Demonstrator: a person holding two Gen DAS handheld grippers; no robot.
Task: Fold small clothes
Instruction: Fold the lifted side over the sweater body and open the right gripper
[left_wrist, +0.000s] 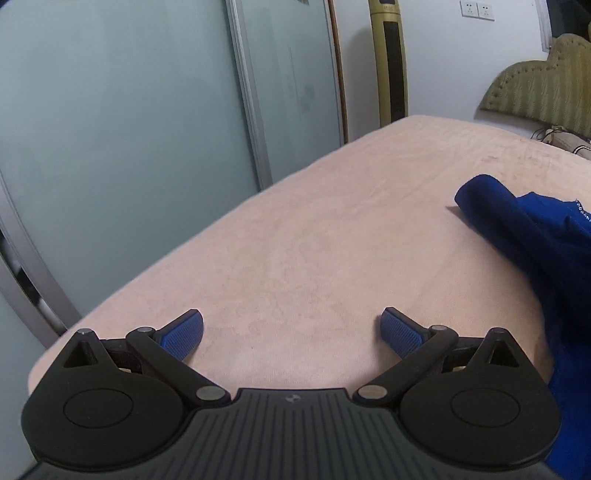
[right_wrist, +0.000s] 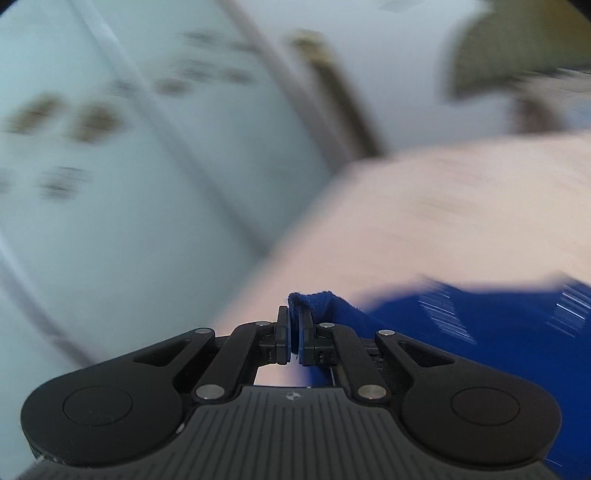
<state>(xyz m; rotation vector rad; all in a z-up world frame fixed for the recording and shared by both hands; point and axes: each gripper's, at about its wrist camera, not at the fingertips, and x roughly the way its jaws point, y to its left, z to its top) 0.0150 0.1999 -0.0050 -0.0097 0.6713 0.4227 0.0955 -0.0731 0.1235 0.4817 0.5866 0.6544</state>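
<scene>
Readable text: none in either view.
Gold tower appliance (left_wrist: 389, 59), top centre of the left wrist view: a small dark mark near its top, too small to read.
Tongs body (left_wrist: 291, 398), lower centre of both views: a small round emblem without letters.
Right wrist view: blurred, nothing legible.

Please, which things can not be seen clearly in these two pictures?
- Blue garment, left wrist view: the right edge cuts it, so its type and full shape are unknown.
- Right wrist view: motion blur smears the bed cover and background.
- Right gripper: shut on a fold; which part cannot be told.
</scene>
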